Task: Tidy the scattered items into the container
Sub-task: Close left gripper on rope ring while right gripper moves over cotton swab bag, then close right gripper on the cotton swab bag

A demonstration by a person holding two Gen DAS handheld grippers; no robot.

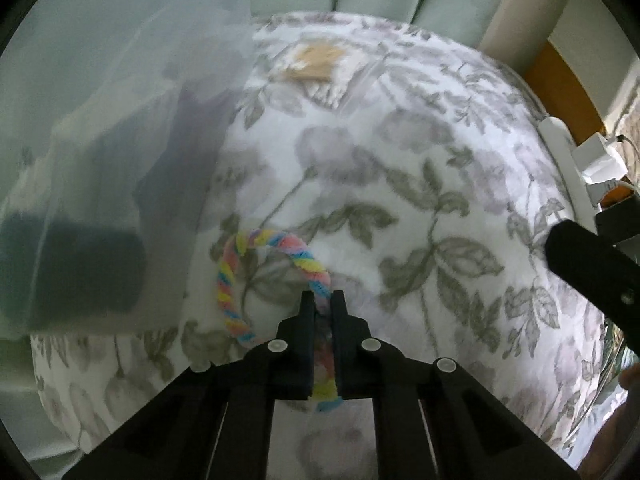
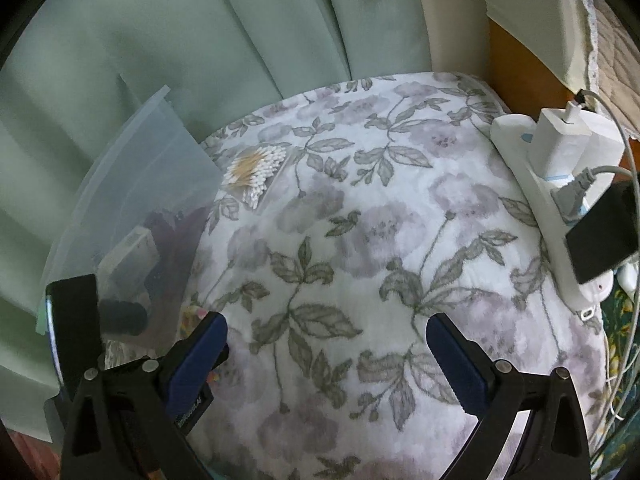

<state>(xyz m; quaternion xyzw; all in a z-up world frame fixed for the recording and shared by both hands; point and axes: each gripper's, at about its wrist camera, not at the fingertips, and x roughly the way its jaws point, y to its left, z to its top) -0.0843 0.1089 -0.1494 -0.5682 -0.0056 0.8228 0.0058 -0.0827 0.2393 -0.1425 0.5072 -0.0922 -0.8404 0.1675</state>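
A pastel rainbow twisted cord loop [image 1: 240, 264] lies on the floral blanket [image 1: 400, 184]. My left gripper [image 1: 323, 300] is shut on the loop's right side, and the cord runs back between the two fingers. A translucent plastic container [image 1: 100, 160] stands just left of the loop, with dark items blurred inside it. A bundle of cotton swabs [image 2: 258, 172] lies on the blanket beside the container's [image 2: 152, 184] far corner. Over bare blanket, my right gripper [image 2: 326, 320] is open with nothing between its blue-padded fingers.
A white power strip [image 2: 560, 152] with chargers and cables runs along the blanket's right edge. Green curtains [image 2: 280, 20] hang behind the container and the blanket. An orange wooden surface [image 2: 520, 68] shows at the far right.
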